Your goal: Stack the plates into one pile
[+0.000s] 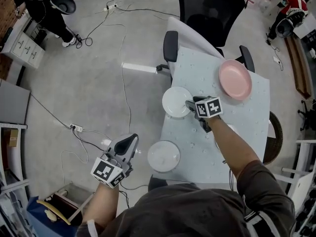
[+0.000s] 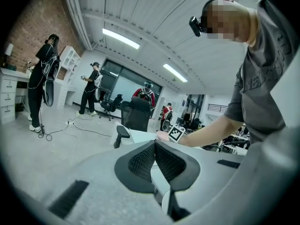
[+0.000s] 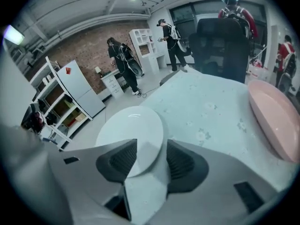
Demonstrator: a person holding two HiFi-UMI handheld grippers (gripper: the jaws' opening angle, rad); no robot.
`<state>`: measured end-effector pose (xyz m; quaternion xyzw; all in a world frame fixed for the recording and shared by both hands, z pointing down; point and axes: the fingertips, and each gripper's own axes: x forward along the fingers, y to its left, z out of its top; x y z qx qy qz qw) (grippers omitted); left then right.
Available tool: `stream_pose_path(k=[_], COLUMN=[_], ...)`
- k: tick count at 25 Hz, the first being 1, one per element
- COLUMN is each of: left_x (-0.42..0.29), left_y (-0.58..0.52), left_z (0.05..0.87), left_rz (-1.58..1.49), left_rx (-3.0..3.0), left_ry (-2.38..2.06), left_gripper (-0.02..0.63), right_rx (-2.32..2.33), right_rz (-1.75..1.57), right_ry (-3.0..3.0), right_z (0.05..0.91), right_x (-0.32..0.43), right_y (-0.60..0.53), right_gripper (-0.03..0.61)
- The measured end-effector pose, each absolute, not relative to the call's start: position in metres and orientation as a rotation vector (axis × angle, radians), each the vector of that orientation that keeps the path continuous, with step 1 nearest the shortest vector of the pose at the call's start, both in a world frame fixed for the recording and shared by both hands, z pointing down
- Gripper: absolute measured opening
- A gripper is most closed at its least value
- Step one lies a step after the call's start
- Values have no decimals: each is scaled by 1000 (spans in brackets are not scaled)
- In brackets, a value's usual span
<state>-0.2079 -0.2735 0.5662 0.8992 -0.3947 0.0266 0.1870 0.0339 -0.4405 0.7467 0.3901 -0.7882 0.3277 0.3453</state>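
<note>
Three plates lie apart on the pale blue table [image 1: 197,68]: a pink plate [image 1: 235,79] at the far right, a white plate [image 1: 176,101] by the left edge, and a second white plate [image 1: 163,156] at the near left corner. My right gripper [image 1: 189,104] points down at the first white plate [image 3: 131,125]. Its jaws are open astride the plate's near rim, and the pads do not press on it. The pink plate [image 3: 274,121] lies off to its right. My left gripper [image 1: 131,138] hangs over the floor, left of the table, shut and empty [image 2: 154,144].
A black office chair [image 1: 210,9] stands at the table's far side, with another chair [image 1: 274,137] on the right. Cables [image 1: 98,23] and a power strip [image 1: 76,128] lie on the floor at the left. Several people [image 2: 40,78] stand across the room.
</note>
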Motion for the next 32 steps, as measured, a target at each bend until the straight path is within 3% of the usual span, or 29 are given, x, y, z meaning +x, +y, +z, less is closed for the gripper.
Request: stream_pose_path(k=[5, 14, 22, 32], left_x=[-207, -201, -183, -107], left_y=[-273, -270, -269, -265], left_z=[570, 564, 546, 514], left_rz=[67, 61, 50, 45], left_rx=[2516, 2523, 2563, 2672], left_ry=[-1096, -1067, -1007, -811], left_gripper=[6, 6, 6, 6], right_rx=[1051, 1051, 979, 1158], right_rz=[854, 1383, 1637, 1655], right_ry=[-1995, -2119, -2318, -2399], right_z=[749, 728, 675, 621], right_x=[34, 43, 63, 161], right_y=[-444, -430, -403, -356], right_gripper=[112, 23, 5, 4])
